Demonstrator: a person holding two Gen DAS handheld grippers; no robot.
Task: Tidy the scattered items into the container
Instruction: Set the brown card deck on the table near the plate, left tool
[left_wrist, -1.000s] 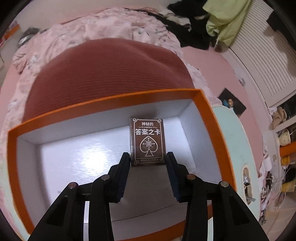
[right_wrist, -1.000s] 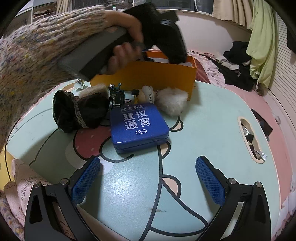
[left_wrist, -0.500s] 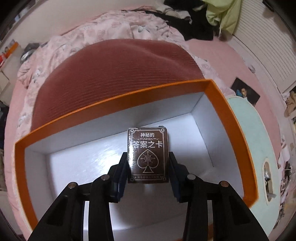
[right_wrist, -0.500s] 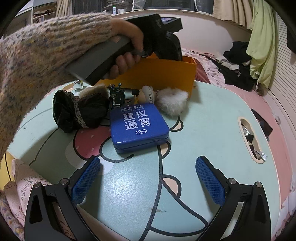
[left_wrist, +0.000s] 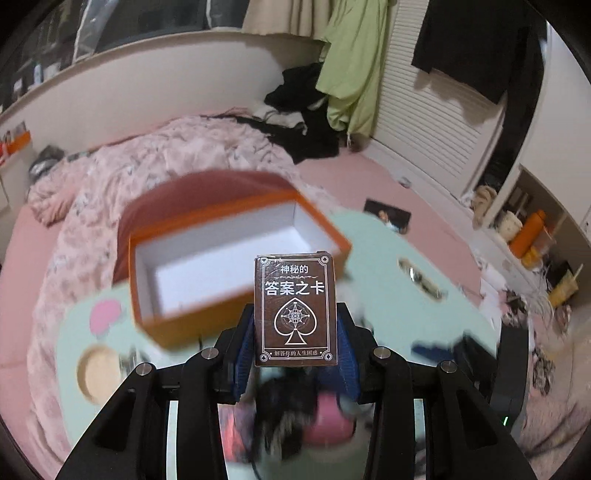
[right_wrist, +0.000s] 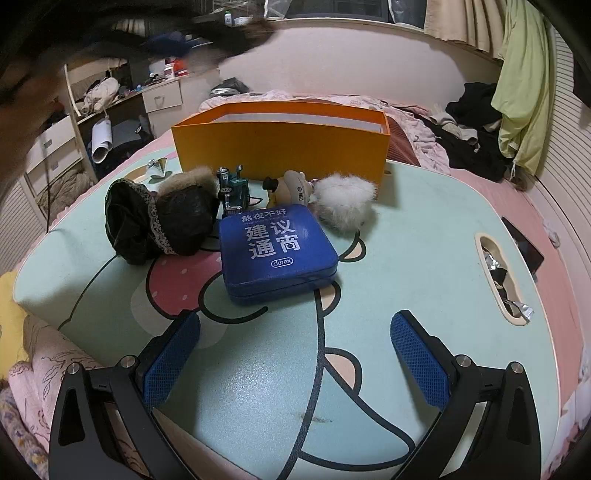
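In the left wrist view, I am pinching the brown card box (left_wrist: 295, 310) in my left gripper (left_wrist: 295, 334). The orange box (left_wrist: 236, 254) is sitting empty near the table's far edge, and I am holding the cards up high in front of it. I should go over the rim, then let go low.

In the right wrist view, my right gripper (right_wrist: 295, 354) is spread wide with nothing in it, above the table's (right_wrist: 424, 229) near edge. The blue tin (right_wrist: 275, 253) is waiting in the middle.

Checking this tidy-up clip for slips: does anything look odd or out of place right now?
Yes. The brown card box sits clamped in the left gripper, not in the orange container, whose visible inside is bare.
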